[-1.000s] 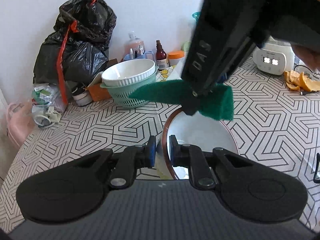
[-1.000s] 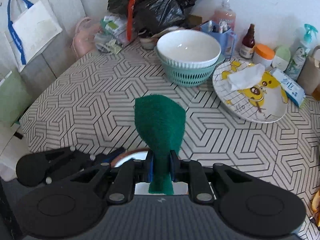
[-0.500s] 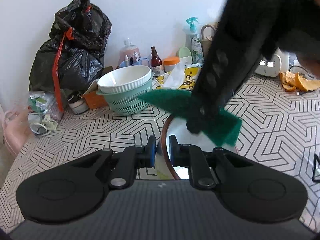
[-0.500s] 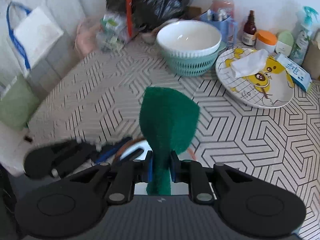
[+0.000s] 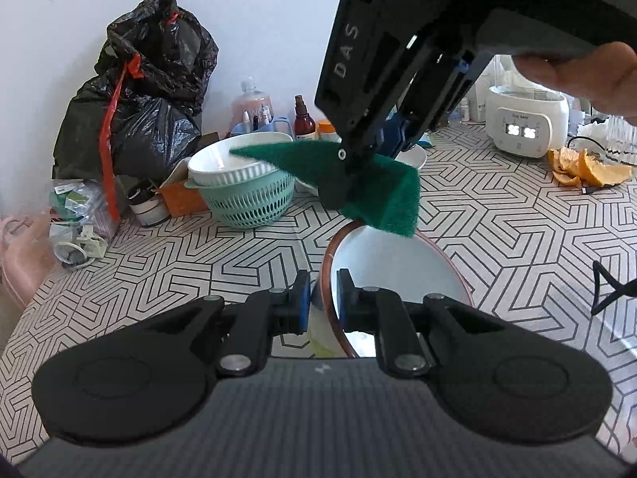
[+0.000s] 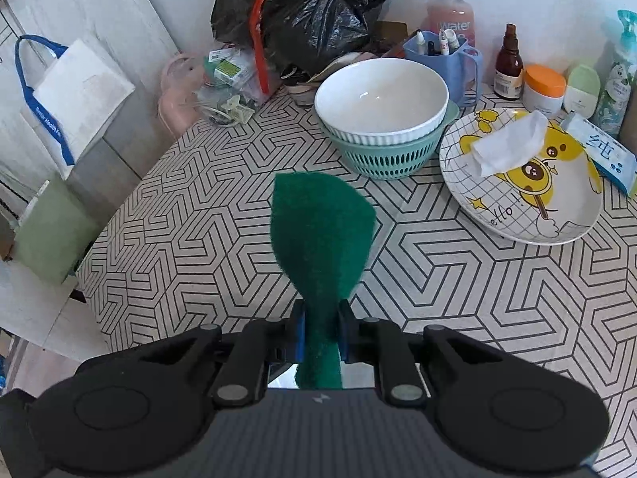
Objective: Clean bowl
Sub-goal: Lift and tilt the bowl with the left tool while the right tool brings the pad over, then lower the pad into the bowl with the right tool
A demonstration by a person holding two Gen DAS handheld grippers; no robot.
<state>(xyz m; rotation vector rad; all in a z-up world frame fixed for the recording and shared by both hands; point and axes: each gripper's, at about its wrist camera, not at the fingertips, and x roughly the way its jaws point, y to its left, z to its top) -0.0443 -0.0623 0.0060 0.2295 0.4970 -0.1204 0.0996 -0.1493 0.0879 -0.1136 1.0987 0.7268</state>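
Nearest us, our left gripper [image 5: 321,298] pinches the brown-rimmed bowl [image 5: 398,267] by its near-left rim over the tabletop [image 5: 239,247], while our right gripper [image 6: 321,332] clamps the green scouring pad [image 6: 320,231] just above, seemingly mid-scrub, needing the pad lowered inside.

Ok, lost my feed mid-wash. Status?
Left tool shut on brown-rimmed bowl, at its rim. Right tool shut on green scouring pad, above bowl. Nothing between them.

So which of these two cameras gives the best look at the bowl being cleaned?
The left wrist view. There the brown-rimmed bowl shows its rim and white inside, pinched at the rim by the left claw, with the green scouring pad above it. The right wrist view shows nothing of that bowl that I can make out.
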